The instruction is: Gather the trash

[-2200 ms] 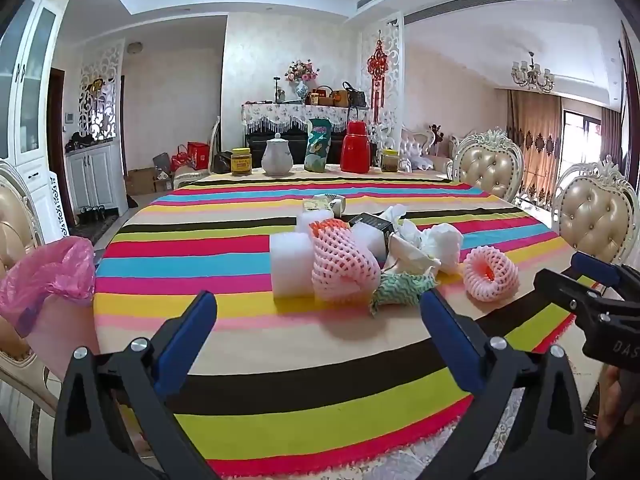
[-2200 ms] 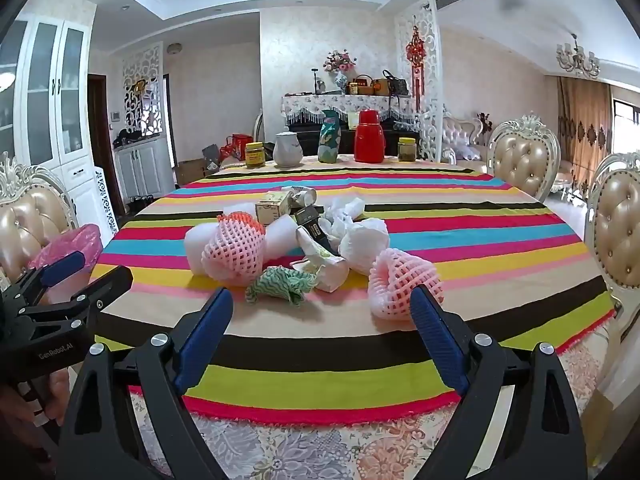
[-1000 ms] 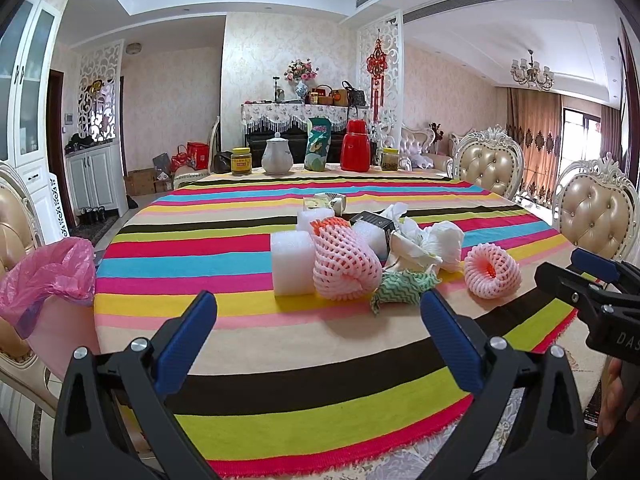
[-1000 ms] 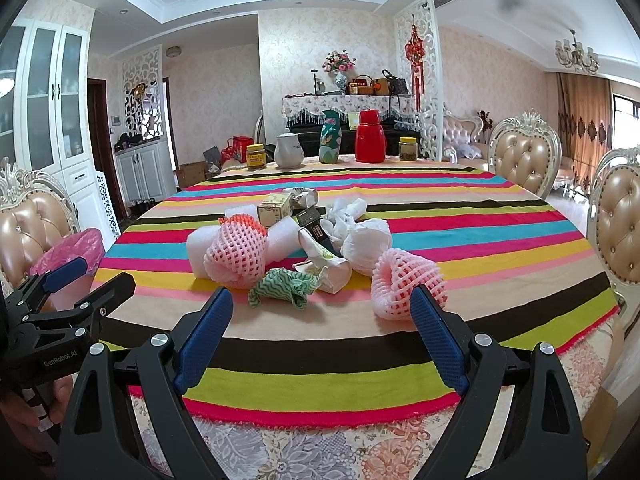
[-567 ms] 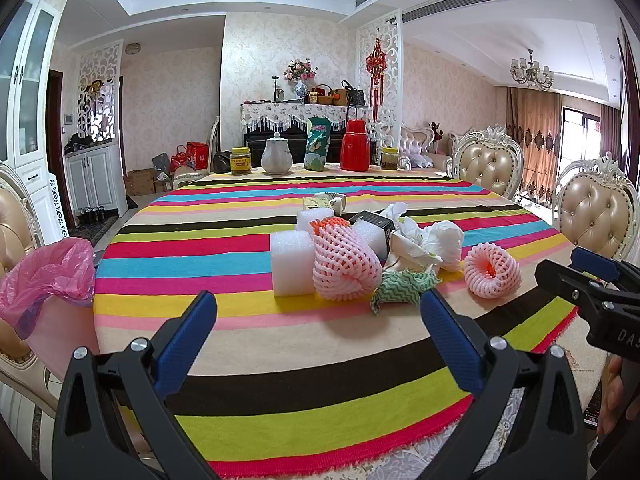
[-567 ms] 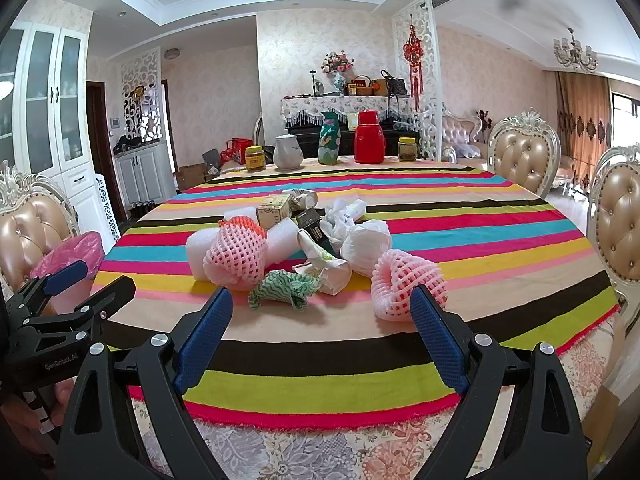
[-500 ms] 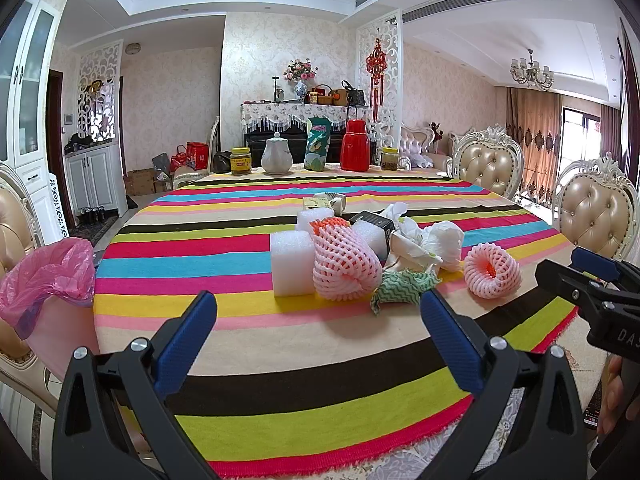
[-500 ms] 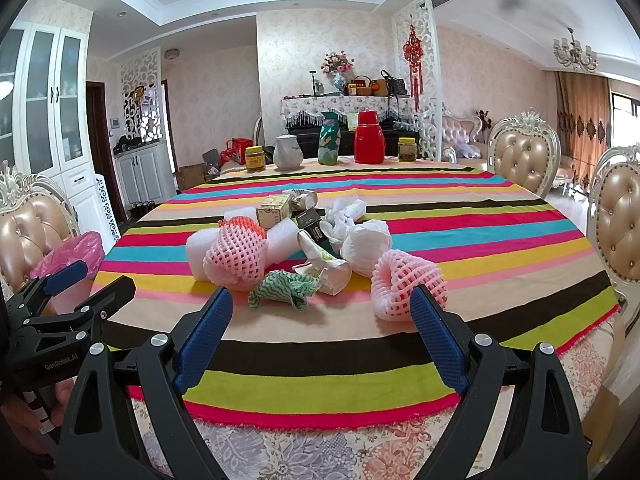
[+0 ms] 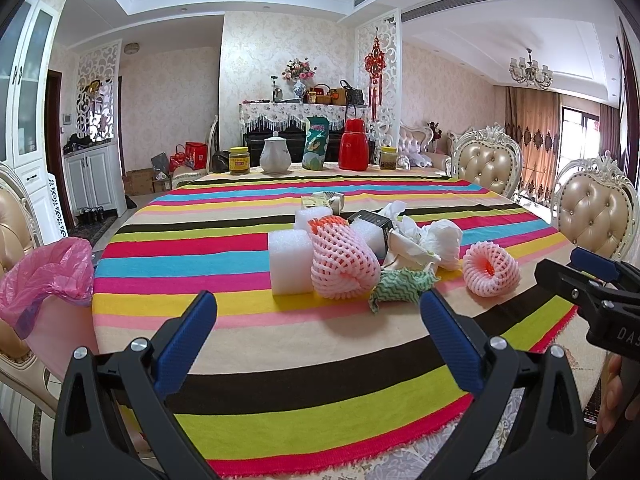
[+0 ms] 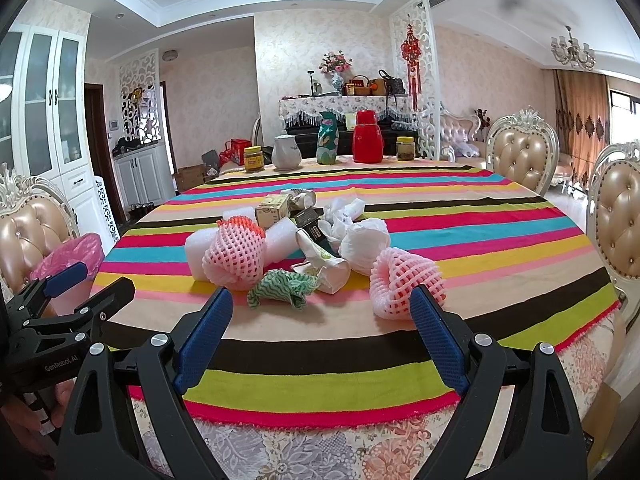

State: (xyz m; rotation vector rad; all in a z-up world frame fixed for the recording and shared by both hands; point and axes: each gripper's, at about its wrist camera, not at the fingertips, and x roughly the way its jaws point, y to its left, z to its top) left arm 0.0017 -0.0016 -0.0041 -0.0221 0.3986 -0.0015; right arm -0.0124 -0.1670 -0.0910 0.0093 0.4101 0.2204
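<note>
A heap of trash lies mid-table on the striped cloth: white foam blocks (image 9: 289,261), a pink foam fruit net (image 9: 343,261), a green-white rag (image 9: 402,282), crumpled white paper (image 9: 438,240), a black box (image 9: 370,220) and a second pink net (image 9: 490,271) to the right. The nets also show in the right wrist view (image 10: 236,256) (image 10: 404,280). A bin lined with a pink bag (image 9: 44,276) stands left of the table. My left gripper (image 9: 318,340) is open and empty, short of the heap. My right gripper (image 10: 322,336) is open and empty, near the table's front edge.
At the table's far edge stand a yellow jar (image 9: 239,160), a white teapot (image 9: 275,156), a green bag (image 9: 316,148), a red thermos (image 9: 353,150) and another jar (image 9: 388,157). Padded chairs (image 9: 596,212) stand at the right and one (image 10: 28,232) at the left.
Almost nothing: both grippers stay open and hover in place with only slight drift. The trash has not moved.
</note>
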